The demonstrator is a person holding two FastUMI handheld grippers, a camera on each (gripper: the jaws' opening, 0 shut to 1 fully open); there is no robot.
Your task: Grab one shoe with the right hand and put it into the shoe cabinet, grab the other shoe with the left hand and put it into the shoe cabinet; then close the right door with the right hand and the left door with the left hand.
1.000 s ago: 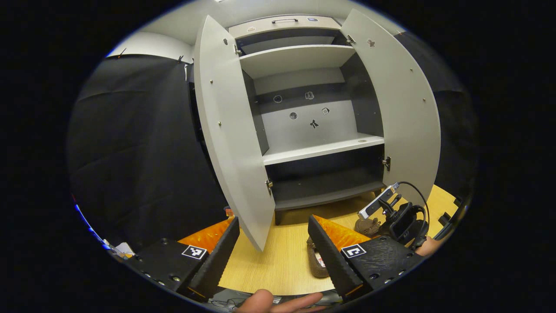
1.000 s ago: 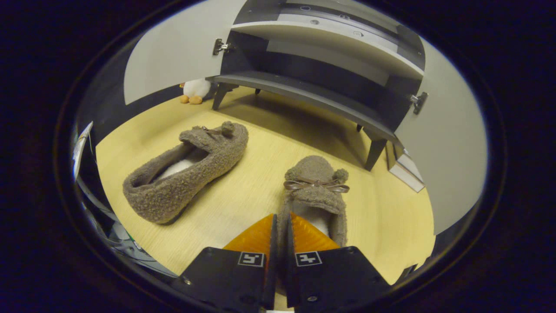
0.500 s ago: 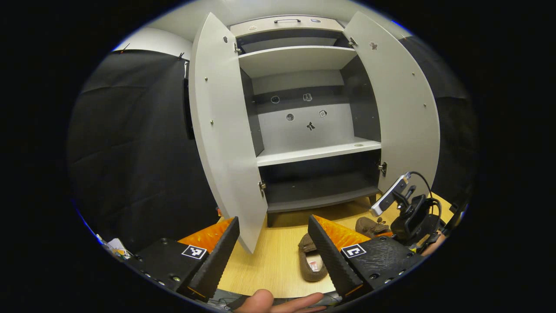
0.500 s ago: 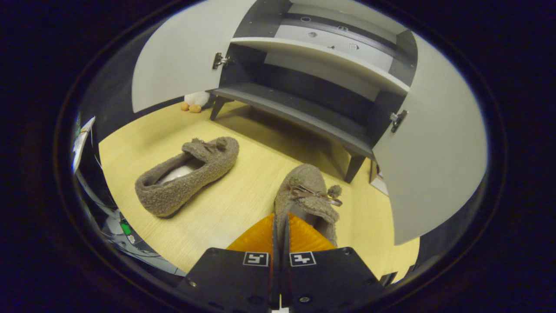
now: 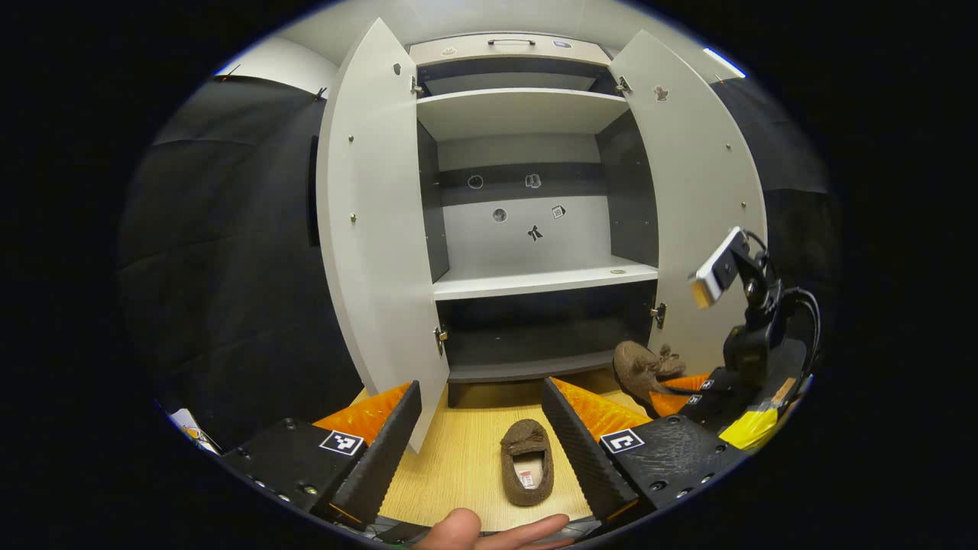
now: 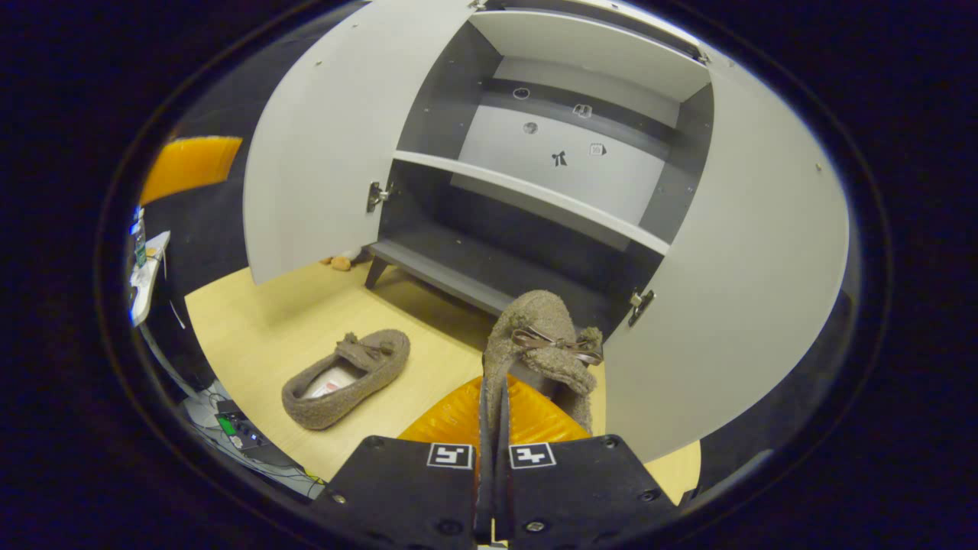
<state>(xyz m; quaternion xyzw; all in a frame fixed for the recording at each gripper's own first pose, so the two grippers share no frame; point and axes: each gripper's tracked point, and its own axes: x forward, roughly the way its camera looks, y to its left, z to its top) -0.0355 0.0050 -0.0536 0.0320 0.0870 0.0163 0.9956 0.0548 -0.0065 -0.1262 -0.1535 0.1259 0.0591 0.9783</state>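
We take the shoe cabinet (image 5: 535, 229) as our landmark: it stands on short legs on the wooden floor (image 6: 252, 328) with both doors swung wide, the left door (image 5: 374, 229) and the right door (image 5: 699, 206) flanking pale shelves and a dark bottom shelf (image 5: 535, 359). Our right gripper (image 6: 493, 416) has its fingers pinched nearly together on the side wall of one fuzzy brown shoe (image 6: 542, 336), which we hold lifted off the floor with its toe and ribbon bow pointing toward the cabinet's bottom shelf, just in front of the lower hinge of the right door. From the left gripper view we see that same shoe (image 5: 642, 367) held up in front of the cabinet's lower right corner, the right gripper (image 5: 684, 386) below it with its camera mast rising beside the right door. The other shoe (image 5: 526, 461) lies on the floor in front of the cabinet, toe toward it, opening up, apart from the cabinet's legs. Our left gripper (image 5: 481, 435) hangs with its fingers spread wide and nothing between them, hovering in front of the cabinet above that floor shoe; a fingertip (image 5: 458, 531) of the hand that holds it shows at the bottom edge.
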